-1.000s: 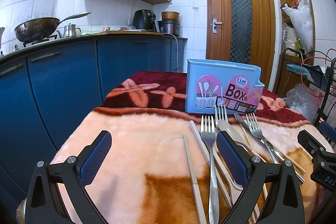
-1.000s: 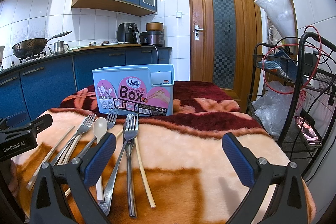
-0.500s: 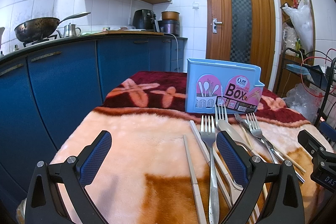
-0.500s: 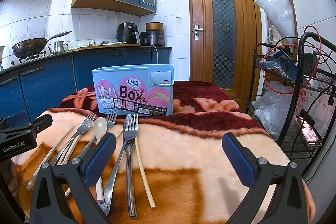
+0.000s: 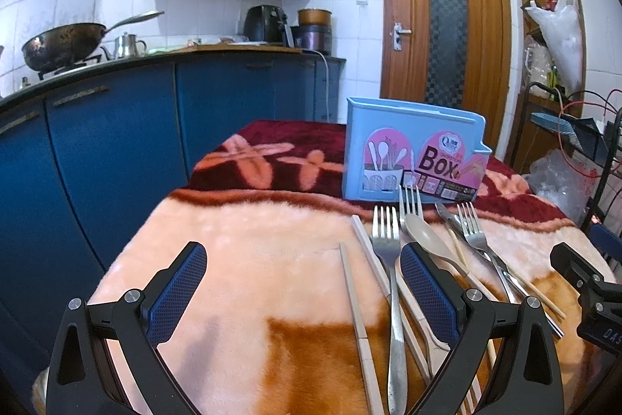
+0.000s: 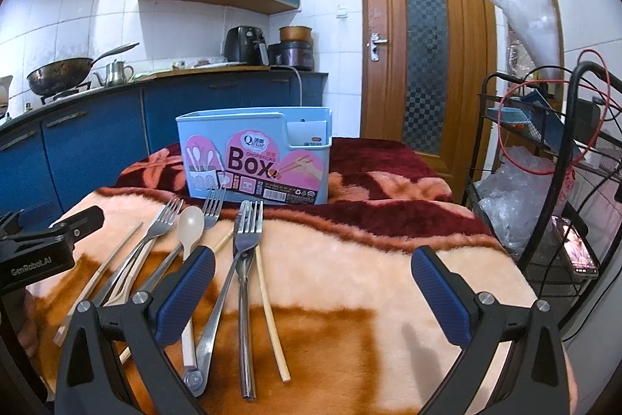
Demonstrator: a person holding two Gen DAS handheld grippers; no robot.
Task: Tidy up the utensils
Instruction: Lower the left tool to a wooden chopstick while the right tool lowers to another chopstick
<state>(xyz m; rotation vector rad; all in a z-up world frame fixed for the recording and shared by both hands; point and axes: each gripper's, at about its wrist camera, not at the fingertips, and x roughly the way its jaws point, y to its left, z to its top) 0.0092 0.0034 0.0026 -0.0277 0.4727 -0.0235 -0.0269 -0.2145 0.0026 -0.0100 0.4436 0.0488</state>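
Observation:
A light blue utensil box (image 5: 414, 158) with pink labels stands upright on the blanket-covered table; it also shows in the right wrist view (image 6: 254, 158). In front of it lie several metal forks (image 5: 387, 244) (image 6: 248, 232), a beige spoon (image 5: 423, 238) (image 6: 190, 224) and wooden chopsticks (image 5: 355, 298) (image 6: 270, 310). My left gripper (image 5: 303, 288) is open and empty, low over the blanket left of the utensils. My right gripper (image 6: 313, 292) is open and empty, low over the blanket right of the utensils.
The table wears a pink, orange and dark red blanket (image 5: 248, 251). Blue kitchen cabinets (image 5: 97, 150) stand to the left with a wok (image 5: 62, 43) on the counter. A wire rack (image 6: 552, 181) with bags stands to the right. A wooden door (image 6: 423, 53) is behind.

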